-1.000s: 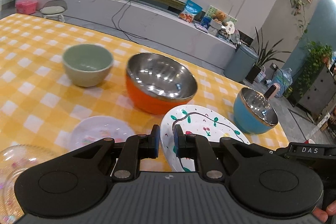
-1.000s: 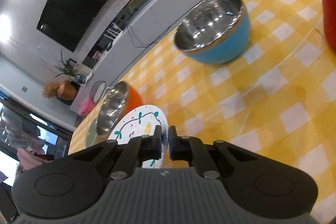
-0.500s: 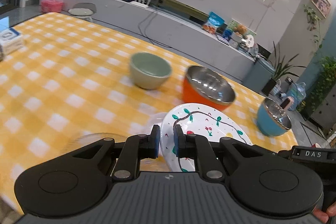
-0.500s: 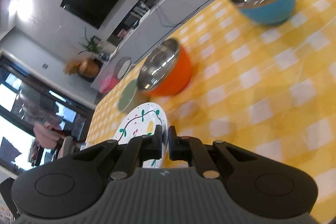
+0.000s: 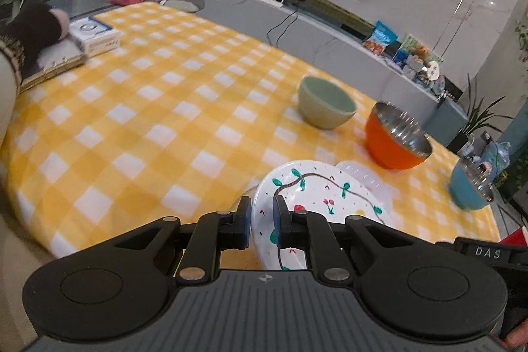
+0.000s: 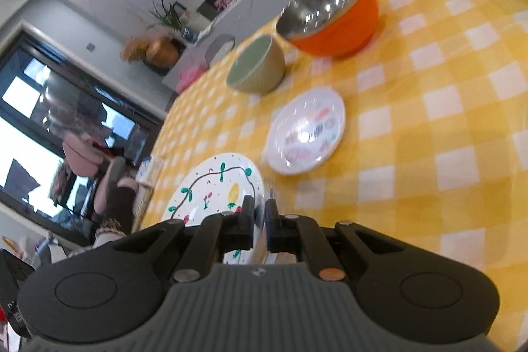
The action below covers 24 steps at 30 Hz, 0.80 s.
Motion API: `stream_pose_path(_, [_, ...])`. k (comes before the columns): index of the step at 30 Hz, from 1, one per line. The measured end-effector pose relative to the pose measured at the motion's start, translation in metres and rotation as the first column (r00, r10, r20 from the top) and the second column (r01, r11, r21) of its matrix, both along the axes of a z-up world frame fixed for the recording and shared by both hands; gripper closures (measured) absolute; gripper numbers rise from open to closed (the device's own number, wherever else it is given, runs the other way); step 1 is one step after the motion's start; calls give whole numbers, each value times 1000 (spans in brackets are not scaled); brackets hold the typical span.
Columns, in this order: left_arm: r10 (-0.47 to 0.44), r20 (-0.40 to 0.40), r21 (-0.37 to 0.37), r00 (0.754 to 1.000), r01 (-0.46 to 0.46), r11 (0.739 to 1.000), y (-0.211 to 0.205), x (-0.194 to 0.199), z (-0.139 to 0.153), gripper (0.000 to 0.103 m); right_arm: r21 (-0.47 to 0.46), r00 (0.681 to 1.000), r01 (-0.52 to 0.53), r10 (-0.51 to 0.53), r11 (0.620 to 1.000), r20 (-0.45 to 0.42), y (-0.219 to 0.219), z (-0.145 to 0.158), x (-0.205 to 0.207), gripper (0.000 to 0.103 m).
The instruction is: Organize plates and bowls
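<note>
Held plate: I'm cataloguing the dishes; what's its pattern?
White plate with a dark vine, green leaves, cherries and a pineapple; clearest in the right wrist view.

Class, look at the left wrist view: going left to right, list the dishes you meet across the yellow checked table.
Painted plate held in the left gripper → green bowl → orange bowl → blue bowl.

A: Bowl count?
B: Three: green (image 5: 326,108), orange (image 5: 396,139), blue (image 5: 470,187).
A: Plates?
B: Two certain: painted plate (image 6: 214,187) and a small white plate (image 6: 305,131). Clear glass edge under the painted one in the left view, too blurred to count.
A: Grippers?
B: Two: left (image 5: 260,220), right (image 6: 259,216).
A: Other items on the cloth?
B: One white box (image 5: 94,35), one book (image 5: 52,63).
</note>
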<state>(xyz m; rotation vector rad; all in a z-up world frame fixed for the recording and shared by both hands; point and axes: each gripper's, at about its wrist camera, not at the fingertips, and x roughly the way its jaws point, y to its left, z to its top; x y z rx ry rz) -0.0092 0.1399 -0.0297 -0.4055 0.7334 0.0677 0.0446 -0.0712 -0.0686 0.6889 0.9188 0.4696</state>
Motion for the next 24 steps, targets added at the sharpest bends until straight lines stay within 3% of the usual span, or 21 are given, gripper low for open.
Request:
stream_pose_path(11, [-4, -19, 15, 1000, 4, 1000, 7, -3, -18, 88, -145, 996, -60, 68, 988, 49, 22, -6, -1, 97])
stream_pose_path(24, [-20, -26, 113, 999, 23, 993, -5, -1, -26, 88, -326, 983, -71, 122, 943, 138, 42, -4, -5, 96])
